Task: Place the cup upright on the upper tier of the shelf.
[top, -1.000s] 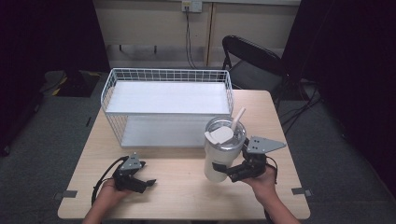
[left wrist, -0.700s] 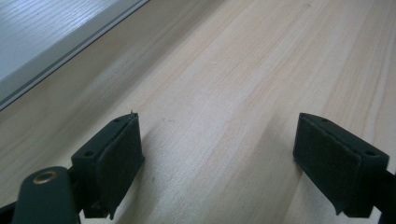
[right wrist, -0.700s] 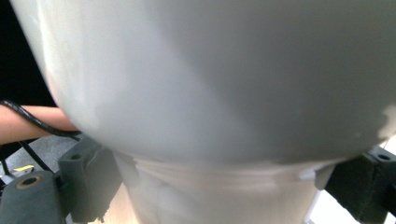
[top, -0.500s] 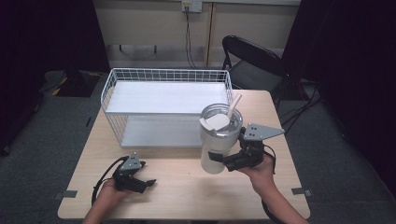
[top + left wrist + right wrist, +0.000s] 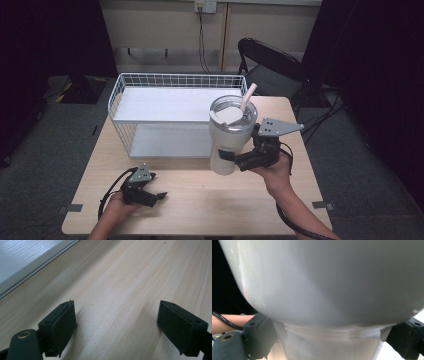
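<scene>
The right gripper (image 5: 227, 157) has its fingers pinching the lower, narrower part of a white tumbler (image 5: 230, 137) that carries a clear lid and a straw (image 5: 248, 97). The tumbler hangs clear of the tabletop (image 5: 210, 200), tilted slightly, toward the right edge and just in front of the wire basket (image 5: 175, 80) that stands along the far edge. In the right gripper view the tumbler (image 5: 324, 285) bulges wide above the fingers (image 5: 259, 335), which clamp the stepped base on both sides.

The left gripper (image 5: 150, 196) rests near the front left corner with its fingers spread around nothing; the left gripper view shows the two pads (image 5: 61, 327) apart over bare wood.

As a judgement, the work looks about half done: the tumbler is grasped and lifted, and what is left is to carry it on, likely over the basket rim, set it on the white shelf inside and let go.

Against the earlier frames, the tumbler is higher and has moved a little leftward and toward the basket; a second ago it stood close to the tabletop by the right hand. The left gripper has not shifted.
</scene>
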The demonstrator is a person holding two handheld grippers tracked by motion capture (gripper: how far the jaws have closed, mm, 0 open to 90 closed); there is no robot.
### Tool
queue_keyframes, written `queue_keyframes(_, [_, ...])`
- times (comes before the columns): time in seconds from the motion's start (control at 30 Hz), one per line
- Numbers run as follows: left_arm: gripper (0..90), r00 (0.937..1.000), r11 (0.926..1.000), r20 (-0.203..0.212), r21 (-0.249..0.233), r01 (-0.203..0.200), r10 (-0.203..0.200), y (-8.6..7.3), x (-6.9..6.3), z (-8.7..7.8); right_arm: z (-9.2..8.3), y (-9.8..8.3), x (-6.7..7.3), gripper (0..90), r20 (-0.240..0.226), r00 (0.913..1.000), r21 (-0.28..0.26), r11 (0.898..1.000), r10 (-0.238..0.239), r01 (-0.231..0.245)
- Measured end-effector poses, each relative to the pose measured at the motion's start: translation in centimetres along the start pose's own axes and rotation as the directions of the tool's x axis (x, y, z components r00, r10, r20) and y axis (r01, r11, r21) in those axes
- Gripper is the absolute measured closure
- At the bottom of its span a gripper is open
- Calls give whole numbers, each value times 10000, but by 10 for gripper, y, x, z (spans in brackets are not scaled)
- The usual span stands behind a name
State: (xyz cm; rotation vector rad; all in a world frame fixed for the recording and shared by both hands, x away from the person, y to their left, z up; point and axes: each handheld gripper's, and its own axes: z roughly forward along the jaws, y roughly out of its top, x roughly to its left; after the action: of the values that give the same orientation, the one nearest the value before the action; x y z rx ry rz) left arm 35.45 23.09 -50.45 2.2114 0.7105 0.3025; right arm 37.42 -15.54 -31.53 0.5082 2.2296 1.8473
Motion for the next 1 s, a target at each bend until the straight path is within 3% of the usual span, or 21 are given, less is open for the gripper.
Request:
queue_keyframes(0.63, [151, 10000, 10000, 4, -9, 3, -3, 0, 0, 0, 14, 38, -6, 96, -24, 10000, -31, 10000, -11, 11])
queue_keyframes(1.0, [151, 10000, 10000, -2, -5, -3, 3, 0, 0, 0, 24, 61, -9, 96, -5, 10000, 229, 9997, -38, 38])
